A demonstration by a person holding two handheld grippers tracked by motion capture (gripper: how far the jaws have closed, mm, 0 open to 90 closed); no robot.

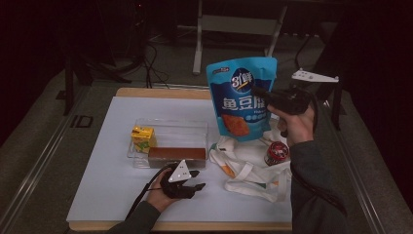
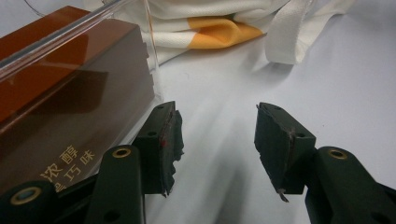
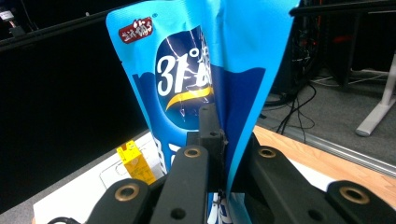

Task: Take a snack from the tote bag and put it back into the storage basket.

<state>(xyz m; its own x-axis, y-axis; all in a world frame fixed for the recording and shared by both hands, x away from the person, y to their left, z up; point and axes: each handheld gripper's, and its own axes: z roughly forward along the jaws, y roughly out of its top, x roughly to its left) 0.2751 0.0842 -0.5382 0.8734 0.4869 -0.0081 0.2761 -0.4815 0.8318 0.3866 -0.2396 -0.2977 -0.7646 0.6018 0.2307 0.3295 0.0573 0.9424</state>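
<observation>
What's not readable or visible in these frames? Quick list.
- Jar, high view: lower body hidden in the folds of the tote bag; label too small to read.
- Blue snack bag, right gripper view: lower print hidden behind the right gripper, which is shut on its edge.
- Brown box, left gripper view: cut off by the left edge, text partly hidden by the open left gripper.
- Yellow carton, high view: print too small.

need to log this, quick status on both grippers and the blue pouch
Right gripper shut on blue pouch, held up above the table. Left gripper open, empty, beside clear bin. Tote bag and red-lidded jar lie below the pouch.
</observation>
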